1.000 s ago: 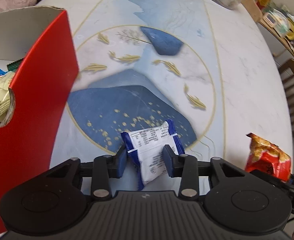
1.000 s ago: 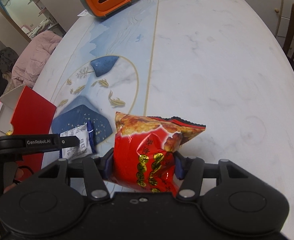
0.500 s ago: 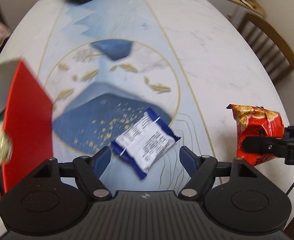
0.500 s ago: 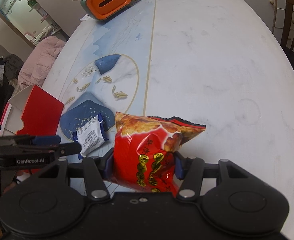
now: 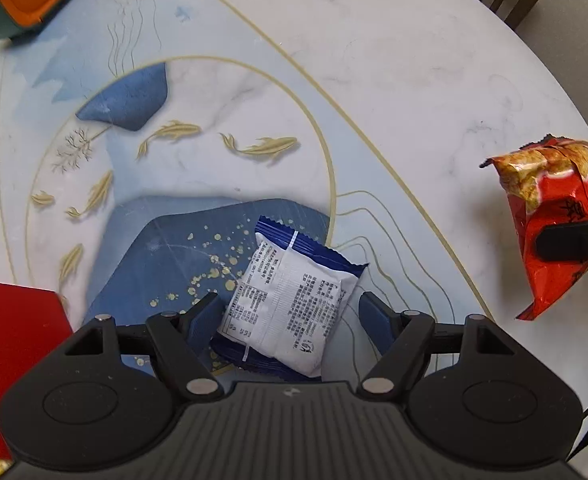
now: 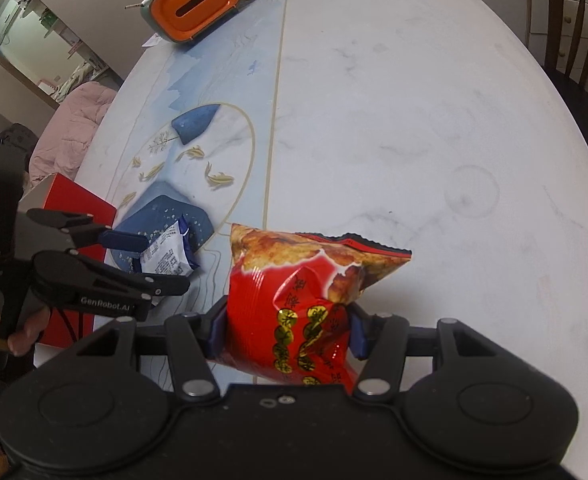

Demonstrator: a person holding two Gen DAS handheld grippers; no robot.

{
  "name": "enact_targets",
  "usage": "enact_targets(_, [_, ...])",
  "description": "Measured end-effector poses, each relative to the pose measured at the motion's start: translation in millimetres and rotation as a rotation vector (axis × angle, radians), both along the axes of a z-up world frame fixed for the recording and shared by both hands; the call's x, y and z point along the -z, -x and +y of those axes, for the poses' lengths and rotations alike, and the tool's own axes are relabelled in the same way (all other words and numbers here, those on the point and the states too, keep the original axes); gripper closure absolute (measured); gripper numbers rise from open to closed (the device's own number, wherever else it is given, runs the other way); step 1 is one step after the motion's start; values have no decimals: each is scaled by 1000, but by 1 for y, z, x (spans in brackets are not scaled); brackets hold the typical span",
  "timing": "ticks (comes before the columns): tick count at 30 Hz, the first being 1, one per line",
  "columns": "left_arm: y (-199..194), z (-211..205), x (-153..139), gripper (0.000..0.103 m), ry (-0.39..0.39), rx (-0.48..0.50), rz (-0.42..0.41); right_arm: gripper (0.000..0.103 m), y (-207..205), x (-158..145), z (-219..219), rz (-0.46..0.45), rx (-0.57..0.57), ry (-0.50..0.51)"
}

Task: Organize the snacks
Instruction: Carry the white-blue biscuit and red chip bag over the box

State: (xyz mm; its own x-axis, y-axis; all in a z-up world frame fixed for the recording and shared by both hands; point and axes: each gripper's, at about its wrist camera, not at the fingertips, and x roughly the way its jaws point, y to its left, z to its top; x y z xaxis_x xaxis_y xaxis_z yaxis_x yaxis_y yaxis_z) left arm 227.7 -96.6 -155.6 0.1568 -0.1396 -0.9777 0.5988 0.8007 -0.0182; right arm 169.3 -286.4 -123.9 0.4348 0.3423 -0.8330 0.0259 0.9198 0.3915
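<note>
A blue and white snack packet (image 5: 289, 300) lies on the table between the fingers of my left gripper (image 5: 289, 312). The jaws stand open on either side of it with gaps. It also shows in the right wrist view (image 6: 167, 254). My right gripper (image 6: 287, 328) is shut on a red snack bag (image 6: 306, 296) and holds it above the table. The red bag shows at the right of the left wrist view (image 5: 554, 216). A red box (image 6: 75, 208) stands at the left, also in the left wrist view (image 5: 13, 352).
An orange and green container (image 6: 195, 4) stands at the far end of the round marble table (image 6: 414, 120). A wooden chair (image 6: 582, 32) stands at the right edge. A pink cloth (image 6: 73, 124) lies beyond the table at the left.
My left gripper let go of the blue and white packet, opened, and turned right over it. The packet now lies on the table. My right gripper holds the red bag still.
</note>
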Motion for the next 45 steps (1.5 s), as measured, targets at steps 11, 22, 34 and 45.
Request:
enact_targets(11, [7,-4,3,34,-2,-10,-24,48,-2,1,1,-2,-6,5])
enact_targets(22, [30,4,-7,55,37,-233,-85,48,2,2,4,1,10,43])
enact_targets(34, [74,43,-69,55,190,-436,-147,48,17,-29,20,-63,-12,67])
enact_targets(45, [106,113,-118,55,237,-535,-227,48,19,-74,76,-143,-96,51])
